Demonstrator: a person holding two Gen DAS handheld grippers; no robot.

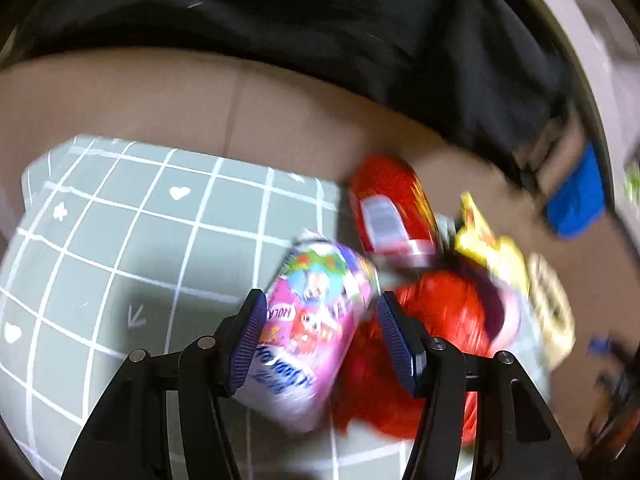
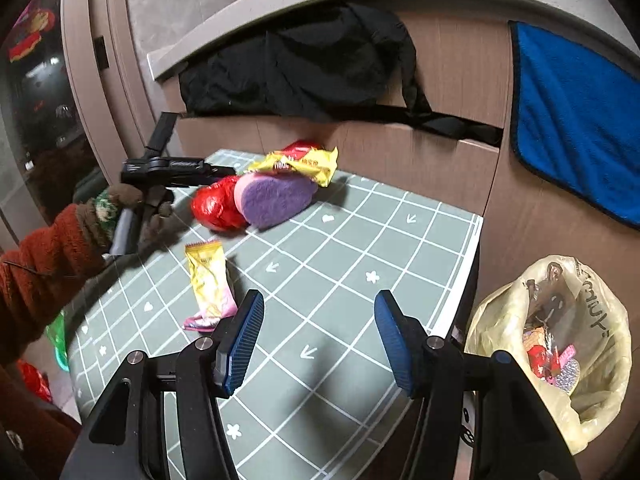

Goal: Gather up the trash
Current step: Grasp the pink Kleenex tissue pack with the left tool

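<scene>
In the left wrist view my left gripper [image 1: 322, 336] stands open around a pink cartoon-printed wrapper [image 1: 308, 332], which touches its left pad and lies on the grey grid mat [image 1: 120, 240]. A crumpled red wrapper [image 1: 424, 340], a red packet [image 1: 392, 208] and a yellow wrapper [image 1: 488, 240] lie just right of it. In the right wrist view my right gripper [image 2: 320, 336] is open and empty above the mat [image 2: 360, 280]. A yellow-pink wrapper [image 2: 210, 288] lies left of it. The red wrapper [image 2: 218, 204], a purple sponge [image 2: 274, 196] and yellow wrappers [image 2: 300, 164] sit farther back. The left gripper [image 2: 216, 170] reaches in there.
A yellowish trash bag [image 2: 560, 344] with several wrappers inside hangs open right of the table. A blue towel [image 2: 580, 120] and a black cloth [image 2: 304, 68] hang over the brown headboard behind. The mat's right edge [image 2: 464, 280] drops off beside the bag.
</scene>
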